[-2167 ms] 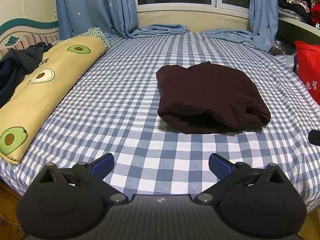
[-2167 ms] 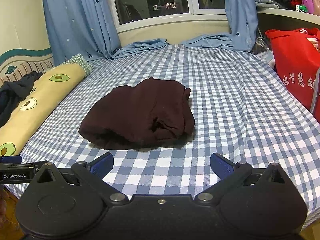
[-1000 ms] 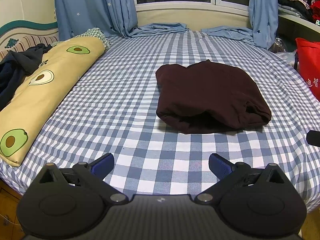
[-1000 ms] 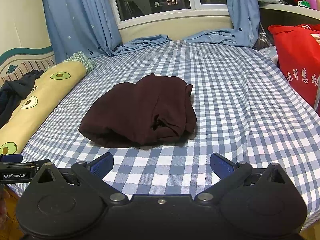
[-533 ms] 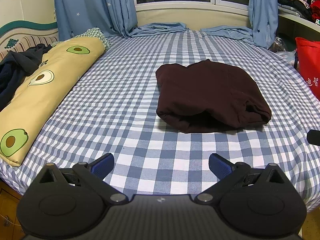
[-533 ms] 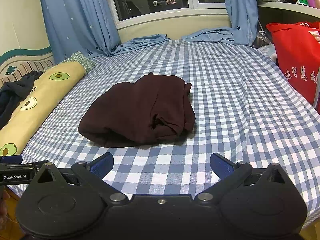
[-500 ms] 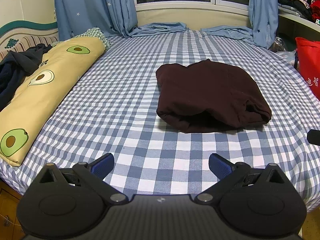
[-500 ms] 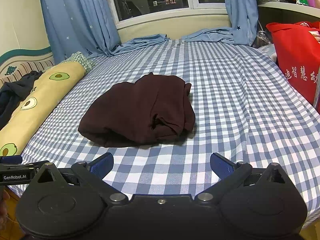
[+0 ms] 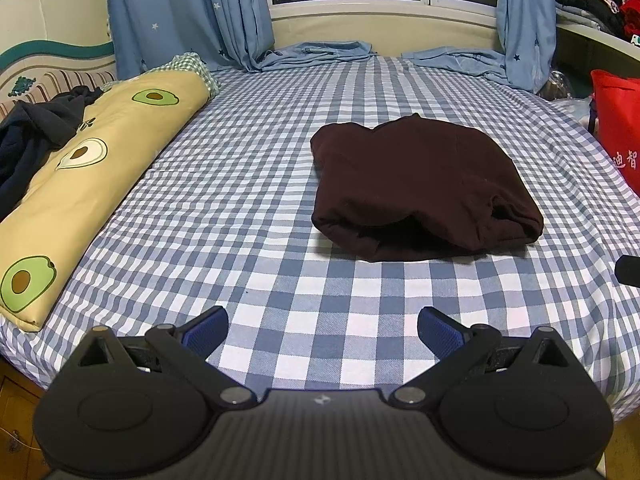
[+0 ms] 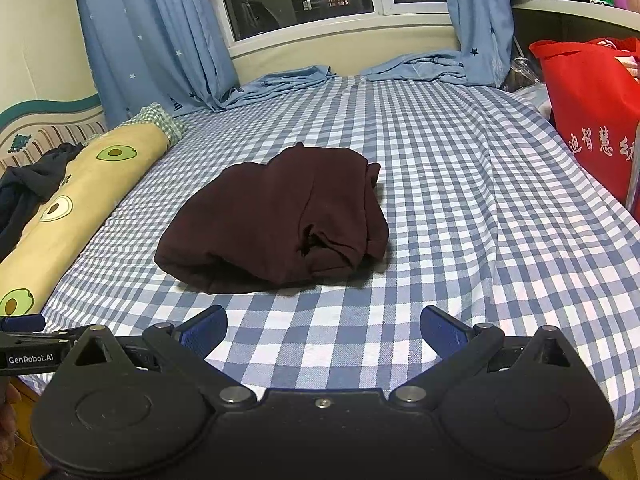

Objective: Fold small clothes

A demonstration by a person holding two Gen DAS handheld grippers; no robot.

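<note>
A dark maroon garment (image 9: 420, 184) lies folded in a loose bundle on the blue-and-white checked bed (image 9: 248, 216); it also shows in the right wrist view (image 10: 276, 216). My left gripper (image 9: 322, 326) is open and empty, held over the bed's near edge, well short of the garment. My right gripper (image 10: 323, 326) is open and empty too, near the front edge, with the garment ahead and slightly left. The left gripper's side (image 10: 24, 344) shows at the left edge of the right wrist view.
A long yellow avocado-print pillow (image 9: 80, 184) lies along the bed's left side with dark clothes (image 9: 32, 136) on it. A red bag (image 10: 596, 120) stands at the right. Light blue curtains (image 9: 320, 50) pool at the far end under the window.
Both grippers have shifted only slightly; the views stay almost the same. The garment has not moved and both grippers remain open.
</note>
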